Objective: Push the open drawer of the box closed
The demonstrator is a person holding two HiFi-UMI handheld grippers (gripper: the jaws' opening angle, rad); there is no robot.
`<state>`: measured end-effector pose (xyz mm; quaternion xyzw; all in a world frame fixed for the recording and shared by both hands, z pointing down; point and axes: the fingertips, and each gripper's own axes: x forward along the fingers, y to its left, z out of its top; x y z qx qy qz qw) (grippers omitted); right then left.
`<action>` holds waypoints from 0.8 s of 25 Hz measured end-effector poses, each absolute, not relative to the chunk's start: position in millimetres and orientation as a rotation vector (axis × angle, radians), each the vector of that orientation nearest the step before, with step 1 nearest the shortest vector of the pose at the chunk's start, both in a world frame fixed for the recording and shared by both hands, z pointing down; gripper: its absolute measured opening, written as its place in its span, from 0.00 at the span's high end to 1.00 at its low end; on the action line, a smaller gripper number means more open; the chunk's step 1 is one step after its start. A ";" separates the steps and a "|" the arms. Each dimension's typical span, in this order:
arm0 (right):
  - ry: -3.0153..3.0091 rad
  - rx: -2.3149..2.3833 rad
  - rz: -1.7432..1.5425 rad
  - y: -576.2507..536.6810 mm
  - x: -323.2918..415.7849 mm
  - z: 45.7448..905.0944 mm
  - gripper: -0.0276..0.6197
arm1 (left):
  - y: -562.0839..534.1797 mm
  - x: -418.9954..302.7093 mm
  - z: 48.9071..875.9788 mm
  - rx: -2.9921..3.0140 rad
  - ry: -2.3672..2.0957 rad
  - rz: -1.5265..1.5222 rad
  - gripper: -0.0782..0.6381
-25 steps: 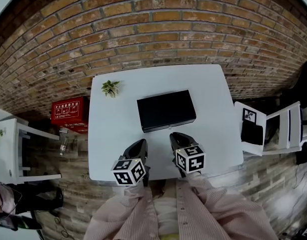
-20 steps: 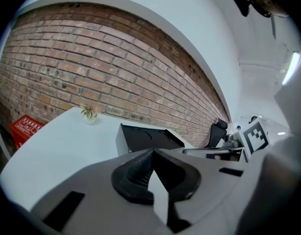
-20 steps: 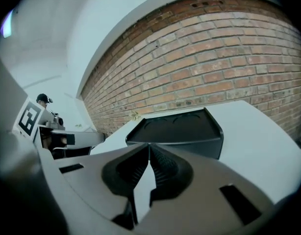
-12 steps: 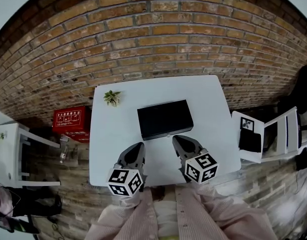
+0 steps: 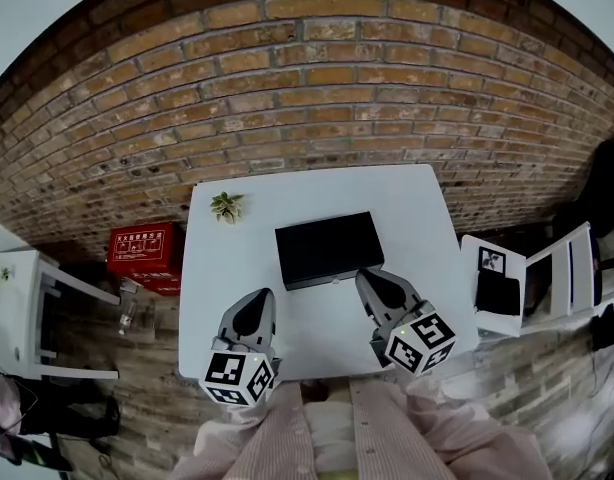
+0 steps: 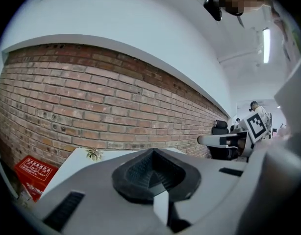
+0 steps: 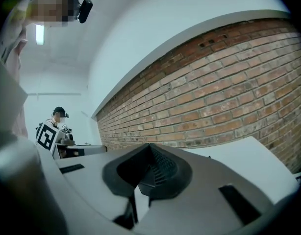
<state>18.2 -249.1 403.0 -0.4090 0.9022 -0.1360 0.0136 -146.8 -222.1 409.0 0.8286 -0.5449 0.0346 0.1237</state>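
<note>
In the head view the black box (image 5: 327, 248) lies flat in the middle of the white table (image 5: 417, 208). A thin pale strip with a small handle (image 5: 334, 280) runs along its near edge; how far the drawer stands out is too small to tell. My right gripper (image 5: 369, 280) is shut and empty, its tip close to the box's near right corner. Whether it touches the box I cannot tell. My left gripper (image 5: 258, 301) is also shut and empty, over bare table left of and nearer than the box. In both gripper views, left (image 6: 153, 168) and right (image 7: 150, 166), the pads meet; the box is hidden.
A small potted plant (image 5: 226, 206) stands at the table's far left corner. On the floor to the left is a red box (image 5: 142, 248) beside a white rack (image 5: 37, 308). Right of the table is a white chair (image 5: 547, 273). A brick wall (image 5: 317, 88) runs behind the table.
The head view has tilted, so the table sits lower in frame. My right gripper has moved right and nearer the box's near right corner. My left gripper has drifted left.
</note>
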 end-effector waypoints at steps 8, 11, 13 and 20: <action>2.756 -1.276 -0.354 -247.6 29.8 370.2 0.95 | -219.3 -162.8 386.9 2.437 -1.689 0.062 0.90; 2.740 -1.280 -0.340 -247.2 33.0 362.7 0.95 | -217.1 -168.8 383.1 2.431 -1.719 0.054 0.90; 2.738 -1.291 -0.321 -247.3 34.4 359.9 0.95 | -216.4 -172.4 380.6 2.427 -1.735 0.050 0.90; 2.737 -1.313 -0.293 -248.8 35.4 360.5 0.95 | -216.8 -179.4 378.5 2.411 -1.766 0.049 0.90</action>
